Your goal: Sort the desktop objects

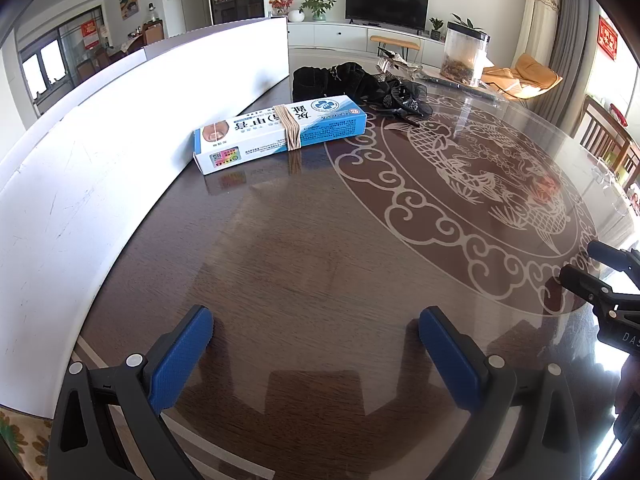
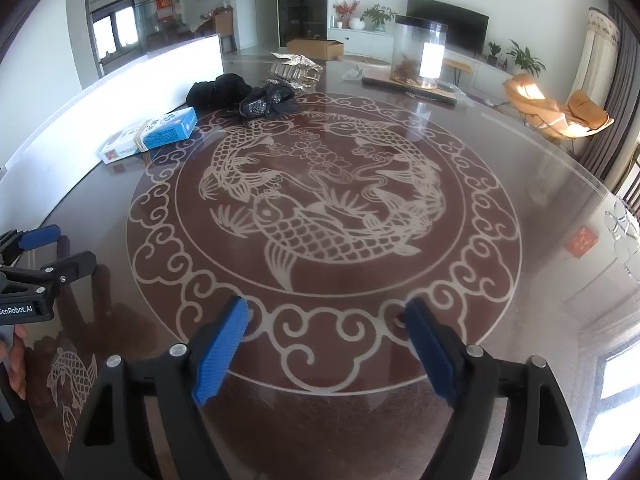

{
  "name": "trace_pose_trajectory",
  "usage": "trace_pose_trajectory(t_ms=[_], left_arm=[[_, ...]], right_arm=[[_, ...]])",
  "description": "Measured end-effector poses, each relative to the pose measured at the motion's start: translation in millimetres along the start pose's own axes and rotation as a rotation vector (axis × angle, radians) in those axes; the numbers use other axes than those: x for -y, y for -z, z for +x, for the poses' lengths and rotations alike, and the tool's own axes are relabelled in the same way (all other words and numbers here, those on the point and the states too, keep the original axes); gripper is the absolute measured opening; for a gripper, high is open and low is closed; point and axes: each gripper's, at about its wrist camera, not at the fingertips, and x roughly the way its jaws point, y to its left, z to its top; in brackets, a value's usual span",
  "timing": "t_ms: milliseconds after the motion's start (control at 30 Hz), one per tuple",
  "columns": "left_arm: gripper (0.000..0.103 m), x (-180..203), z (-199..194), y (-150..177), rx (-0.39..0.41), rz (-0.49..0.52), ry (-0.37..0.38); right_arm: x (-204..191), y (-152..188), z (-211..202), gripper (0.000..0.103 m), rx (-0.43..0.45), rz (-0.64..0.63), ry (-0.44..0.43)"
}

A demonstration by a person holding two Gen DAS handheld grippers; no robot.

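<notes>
Both the left claw (image 1: 316, 344) and the right claw (image 2: 326, 344) stand apart and empty, while the rubber-banded blue medicine box (image 1: 280, 132) lies far across the glossy tabletop (image 1: 320, 260), so a hurried grasp may push it away

The round dark wooden table (image 2: 460, 360) under glass (fish pattern in its middle) carries a blue-white carton box (image 1: 280, 132) near the white board (image 1: 80, 184) at the left edge, beside black cloth (image 1: 332, 80) and a clear plastic jar (image 2: 418, 54) at the far edge.

bright daylight, glare on the white board (image 1: 120, 128) and glass tabletop (image 2: 520, 184), fisheye-curved edges
</notes>
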Motion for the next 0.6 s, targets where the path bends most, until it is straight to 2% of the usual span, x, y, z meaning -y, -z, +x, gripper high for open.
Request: trace_pose_trajectory(t_ms=[300,600], left_arm=[[0.103,-0.3,-0.4,0.4,0.000,0.000,0.000],[0.103,-0.1,-0.8,0.1,0.000,0.000,0.000]], right_arm=[[0.0,-0.4,3.9,0.099,-0.021,0.002,-0.014],[0.1,-0.5,5.6,0.103,-0.030,0.006,-0.009]])
